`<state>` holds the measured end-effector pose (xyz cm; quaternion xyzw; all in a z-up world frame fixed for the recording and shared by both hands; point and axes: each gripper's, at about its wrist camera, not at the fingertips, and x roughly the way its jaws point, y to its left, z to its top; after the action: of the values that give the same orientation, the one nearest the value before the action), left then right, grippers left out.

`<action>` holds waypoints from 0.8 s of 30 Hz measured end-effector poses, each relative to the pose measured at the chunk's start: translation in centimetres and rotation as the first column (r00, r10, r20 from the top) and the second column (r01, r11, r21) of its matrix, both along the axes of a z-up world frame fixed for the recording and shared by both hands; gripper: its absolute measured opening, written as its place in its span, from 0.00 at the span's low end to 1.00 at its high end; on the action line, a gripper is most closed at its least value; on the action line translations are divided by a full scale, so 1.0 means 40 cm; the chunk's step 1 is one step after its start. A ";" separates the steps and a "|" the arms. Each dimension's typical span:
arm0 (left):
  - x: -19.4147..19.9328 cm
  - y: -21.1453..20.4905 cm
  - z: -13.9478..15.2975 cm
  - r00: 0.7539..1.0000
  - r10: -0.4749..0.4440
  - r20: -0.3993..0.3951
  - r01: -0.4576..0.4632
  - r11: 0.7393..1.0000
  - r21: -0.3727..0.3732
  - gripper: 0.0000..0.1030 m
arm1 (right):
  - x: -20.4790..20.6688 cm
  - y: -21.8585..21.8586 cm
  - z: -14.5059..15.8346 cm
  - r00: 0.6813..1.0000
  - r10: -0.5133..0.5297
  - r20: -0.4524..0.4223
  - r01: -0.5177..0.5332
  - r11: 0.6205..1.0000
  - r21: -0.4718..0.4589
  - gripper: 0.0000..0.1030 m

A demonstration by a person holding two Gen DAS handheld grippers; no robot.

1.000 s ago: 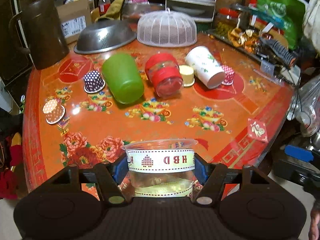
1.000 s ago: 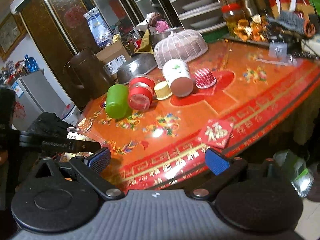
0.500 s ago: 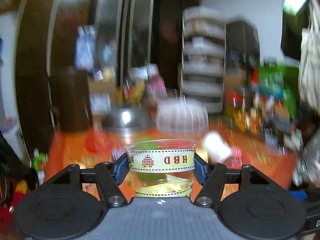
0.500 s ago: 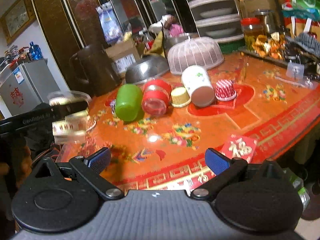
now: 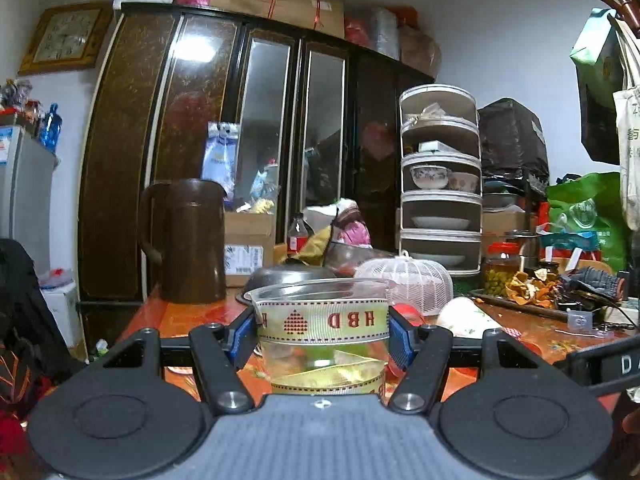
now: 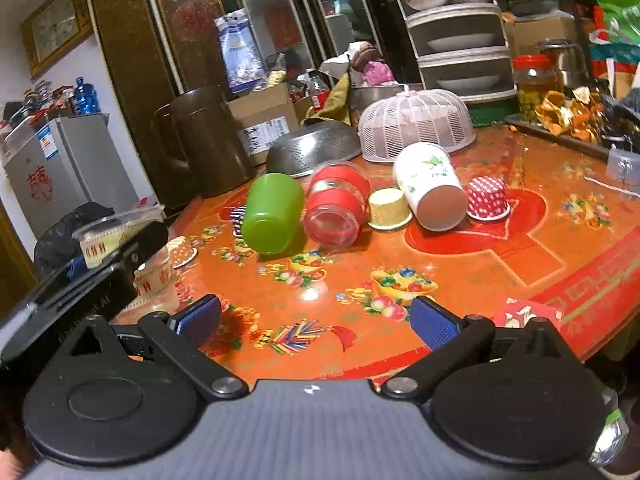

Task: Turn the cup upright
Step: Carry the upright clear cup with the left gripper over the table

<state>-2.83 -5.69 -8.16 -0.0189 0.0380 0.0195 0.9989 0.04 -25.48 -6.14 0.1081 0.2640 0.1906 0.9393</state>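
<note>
A: Where's your cup?

B: Your left gripper (image 5: 322,334) is clamped on the clear cup (image 5: 323,320), rim up, with 2 blue pads (image 5: 240,336) pressing its ribbon band. It sits at 6 o'clock in the left view.

A: And your right gripper (image 6: 316,320)?

B: Spread wide, grasping nothing, above the orange surface (image 6: 500,264). At 12 o'clock, a green cup (image 6: 272,214), red jar (image 6: 336,210) and white cup (image 6: 430,186) lie tipped over.

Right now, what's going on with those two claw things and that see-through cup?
Left gripper shut on clear plastic cup with HBD ribbon, mouth up. Right gripper open, holding nothing, above orange flowered table. Green plastic cup lies on its side.
</note>
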 end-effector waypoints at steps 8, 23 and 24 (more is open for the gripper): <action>0.009 -0.022 -0.016 0.994 0.016 -0.112 -0.012 0.999 0.032 0.65 | -0.007 -0.011 -0.014 1.000 -0.001 -0.013 0.001 1.000 0.008 0.99; 0.018 -0.033 -0.037 0.981 0.014 -0.194 0.000 0.998 0.070 0.65 | -0.007 -0.010 -0.024 1.000 -0.023 0.005 0.023 1.000 -0.018 0.99; 0.014 -0.034 -0.044 0.980 0.014 -0.197 -0.001 0.998 0.070 0.65 | -0.007 -0.008 -0.025 1.000 -0.022 0.005 0.023 1.000 -0.020 0.99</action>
<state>-2.27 -7.06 -9.90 0.0180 0.1363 0.0263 0.9902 -0.23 -25.81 -7.15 0.1012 0.2627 0.1775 0.9430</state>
